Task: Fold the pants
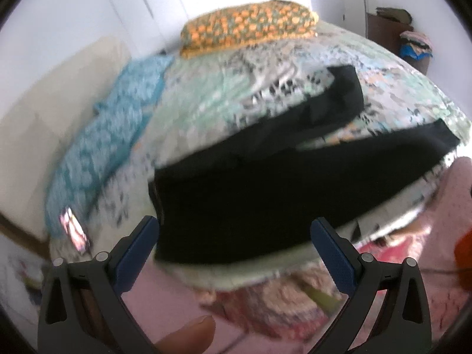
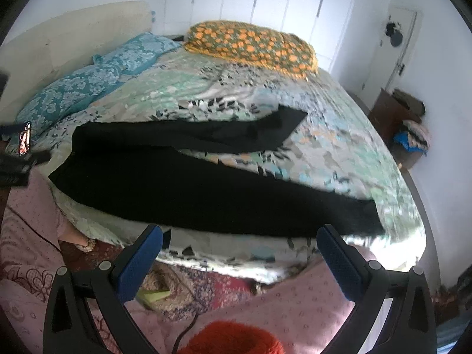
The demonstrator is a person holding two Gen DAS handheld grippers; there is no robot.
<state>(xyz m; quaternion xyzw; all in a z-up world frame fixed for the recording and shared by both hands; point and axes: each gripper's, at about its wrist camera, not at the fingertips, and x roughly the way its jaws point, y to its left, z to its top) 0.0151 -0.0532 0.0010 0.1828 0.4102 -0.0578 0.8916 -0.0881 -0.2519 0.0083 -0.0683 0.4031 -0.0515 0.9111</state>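
Black pants [image 1: 250, 194] [image 2: 183, 183] lie spread flat on a bed with a patterned cover, waist toward the left and the two legs splayed out to the right. The farther leg [image 2: 265, 135] angles away from the nearer one. My left gripper [image 1: 234, 230] hovers open in front of the waist end, its blue pads empty. Over the bed's near edge my right gripper [image 2: 240, 236] stands open below the nearer leg, holding nothing. Both views are blurred.
Blue pillows [image 2: 88, 79] and an orange-patterned pillow [image 2: 253, 44] sit at the far side of the bed. A phone [image 2: 25, 138] lies at the left edge. A person's pink clothing [image 2: 280, 301] and a finger [image 1: 191, 333] fill the foreground. Wardrobe doors [image 2: 265, 0] stand behind.
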